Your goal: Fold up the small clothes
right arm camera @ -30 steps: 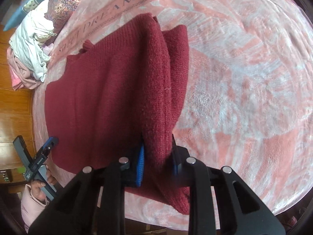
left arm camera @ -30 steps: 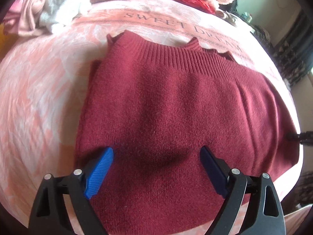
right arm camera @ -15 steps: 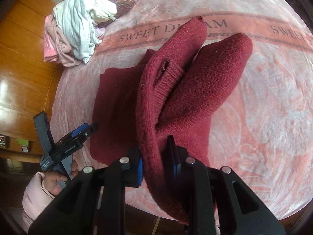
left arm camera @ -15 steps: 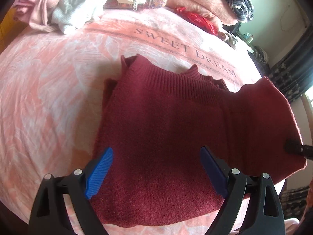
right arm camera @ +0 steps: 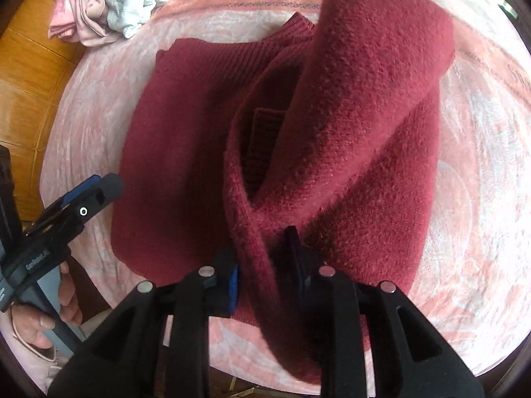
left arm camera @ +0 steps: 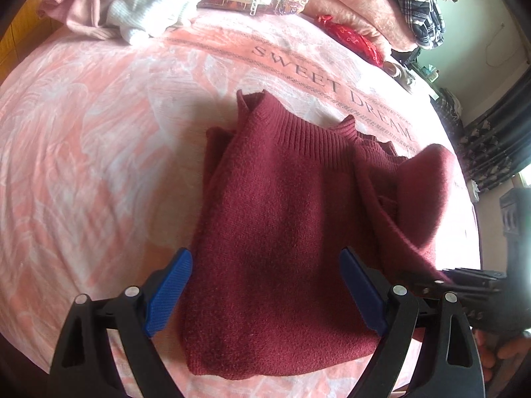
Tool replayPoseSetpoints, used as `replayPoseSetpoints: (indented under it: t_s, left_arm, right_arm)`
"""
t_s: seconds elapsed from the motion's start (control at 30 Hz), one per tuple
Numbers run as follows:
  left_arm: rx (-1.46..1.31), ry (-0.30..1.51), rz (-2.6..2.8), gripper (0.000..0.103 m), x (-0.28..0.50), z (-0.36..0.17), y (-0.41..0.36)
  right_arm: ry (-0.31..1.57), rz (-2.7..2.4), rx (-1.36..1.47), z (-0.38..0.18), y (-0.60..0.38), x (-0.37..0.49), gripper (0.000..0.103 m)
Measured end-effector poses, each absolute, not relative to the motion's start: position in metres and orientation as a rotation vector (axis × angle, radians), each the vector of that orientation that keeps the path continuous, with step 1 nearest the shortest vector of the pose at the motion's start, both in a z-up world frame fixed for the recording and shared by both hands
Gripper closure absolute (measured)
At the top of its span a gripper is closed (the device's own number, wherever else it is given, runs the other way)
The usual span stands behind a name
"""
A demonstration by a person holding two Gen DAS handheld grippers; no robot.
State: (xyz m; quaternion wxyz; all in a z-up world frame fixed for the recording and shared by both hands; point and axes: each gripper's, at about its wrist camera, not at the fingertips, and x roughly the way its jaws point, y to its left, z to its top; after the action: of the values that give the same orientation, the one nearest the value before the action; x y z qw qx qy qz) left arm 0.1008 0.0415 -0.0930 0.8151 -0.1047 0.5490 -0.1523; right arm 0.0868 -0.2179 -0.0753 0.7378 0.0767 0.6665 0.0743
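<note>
sweater [left arm camera: 285,232] on bed [left arm camera: 99,132], right side mid-fold | right gripper [right arm camera: 265,265] jaws just easing apart, knit edge between them | left gripper [left arm camera: 265,292] open, empty | left: lay flap, final fold

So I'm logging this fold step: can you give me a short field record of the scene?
surface: pink bedspread
garment: dark red sweater, partly folded
right gripper: jaws just opening, sweater edge between them, raised over the body
left gripper: jaws wide open above the sweater, holding nothing
background: pile of clothes
</note>
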Motion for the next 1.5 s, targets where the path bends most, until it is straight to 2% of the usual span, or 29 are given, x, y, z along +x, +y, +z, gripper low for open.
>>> replayPoseSetpoints:
  t_s: [0.03, 0.07, 0.13, 0.3, 0.37, 0.67, 1.17, 1.23, 1.27, 1.33, 1.4, 1.43, 1.5]
  left_arm:
    - [-0.219, 1.173, -0.328, 0.012, 0.1, -0.093, 0.04]
    - [-0.215, 1.174, -0.331, 0.012, 0.1, -0.093, 0.039]
    - [-0.21, 1.179, -0.34, 0.013, 0.101, -0.093, 0.036]
    - [-0.194, 1.193, -0.357, 0.012, 0.1, -0.092, 0.023]
    - [-0.189, 1.202, -0.367, 0.012, 0.101, -0.093, 0.015]
    - [-0.258, 1.326, -0.452, 0.011, 0.109, -0.11, -0.037]
    - [-0.223, 1.292, -0.57, 0.013, 0.114, -0.122, -0.119]
    - [-0.22, 1.277, -0.597, 0.028, 0.114, -0.121, -0.123]
    - [-0.215, 1.269, -0.599, 0.032, 0.115, -0.121, -0.124]
    - [-0.224, 1.252, -0.609, 0.053, 0.116, -0.119, -0.122]
    - [-0.229, 1.229, -0.619, 0.067, 0.116, -0.115, -0.12]
    - [-0.225, 1.214, -0.631, 0.073, 0.117, -0.112, -0.119]
    - [-0.227, 1.192, -0.651, 0.077, 0.116, -0.106, -0.12]
  right_arm:
    - [1.471, 0.18, 0.189, -0.078, -0.217, 0.087, 0.068]
    - [1.471, 0.196, 0.211, -0.08, -0.218, 0.088, 0.058]
    - [1.463, 0.233, 0.246, -0.077, -0.218, 0.088, 0.051]
    - [1.439, 0.3, 0.45, -0.061, -0.246, 0.085, 0.052]
    - [1.423, 0.26, 0.426, -0.053, -0.261, 0.082, 0.056]
    - [1.333, 0.135, 0.491, -0.04, -0.338, 0.069, 0.056]
    - [1.328, 0.134, 0.464, -0.039, -0.378, 0.052, 0.056]
    - [1.33, 0.13, 0.467, -0.041, -0.382, 0.052, 0.056]
    - [1.332, 0.127, 0.47, -0.042, -0.384, 0.052, 0.056]
    - [1.337, 0.117, 0.476, -0.045, -0.388, 0.052, 0.056]
    - [1.343, 0.106, 0.48, -0.047, -0.389, 0.052, 0.056]
    - [1.346, 0.101, 0.483, -0.048, -0.39, 0.053, 0.056]
    - [1.351, 0.092, 0.49, -0.05, -0.39, 0.054, 0.055]
